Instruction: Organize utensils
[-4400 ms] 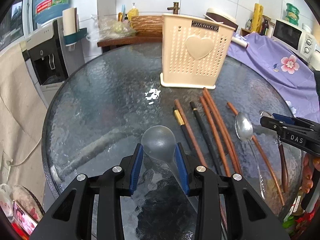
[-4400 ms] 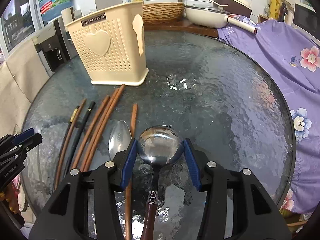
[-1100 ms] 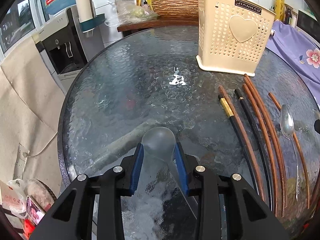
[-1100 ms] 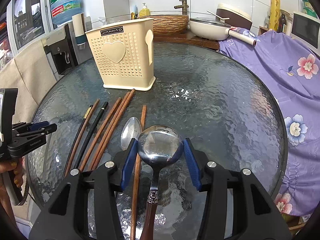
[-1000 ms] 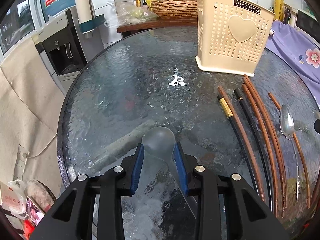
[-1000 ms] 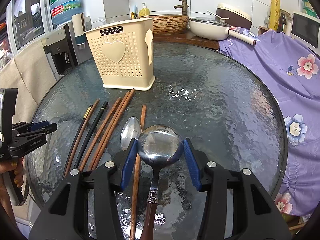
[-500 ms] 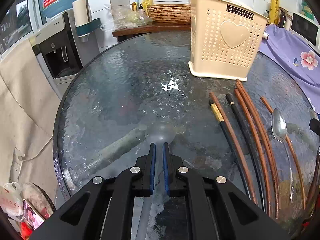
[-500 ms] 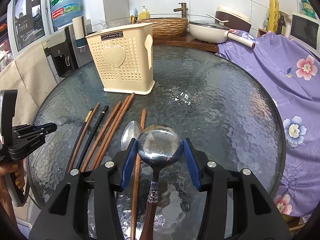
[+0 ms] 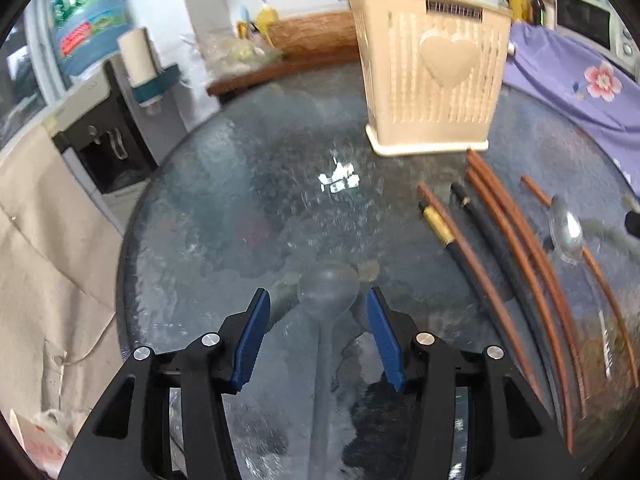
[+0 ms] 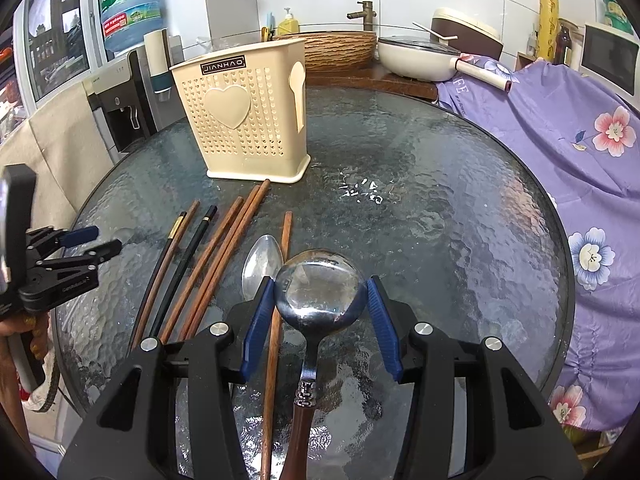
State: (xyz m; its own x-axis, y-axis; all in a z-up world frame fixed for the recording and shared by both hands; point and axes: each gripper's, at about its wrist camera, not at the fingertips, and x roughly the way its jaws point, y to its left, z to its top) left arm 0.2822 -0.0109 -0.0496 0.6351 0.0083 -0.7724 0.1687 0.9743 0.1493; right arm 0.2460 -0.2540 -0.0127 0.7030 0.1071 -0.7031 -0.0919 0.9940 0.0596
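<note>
In the left wrist view, blurred throughout, our left gripper (image 9: 319,312) hangs over the round textured glass table (image 9: 224,216). Its jaws have just been opening and now stand spread, and the translucent grey plastic spoon (image 9: 328,292) lies on the glass between them, its bowl forward and its handle running back under the gripper, with a clear gap between each blue pad (image 9: 252,332) and the bowl. Ahead and to the right stands the cream perforated plastic utensil holder with a raised heart (image 9: 432,76), upright on the table. In front of it lie the long brown and black chopsticks (image 9: 500,240), side by side, and beyond them a small shiny metal spoon (image 9: 566,232) rests near the right edge.

In the right wrist view, our right gripper (image 10: 320,300) has the round bowl of the large metal ladle-shaped spoon with a reddish-brown wooden handle (image 10: 318,286) pinched between its blue pads, the handle running back beneath the gripper. Just left of that bowl lies the small metal spoon (image 10: 260,264), beside one brown chopstick, and further left the other chopsticks (image 10: 208,256) point toward the utensil holder (image 10: 244,120). The left gripper (image 10: 100,242) shows at the far left edge over the table rim (image 10: 560,280). A purple flowered cloth (image 10: 560,132) drapes behind on the right.
</note>
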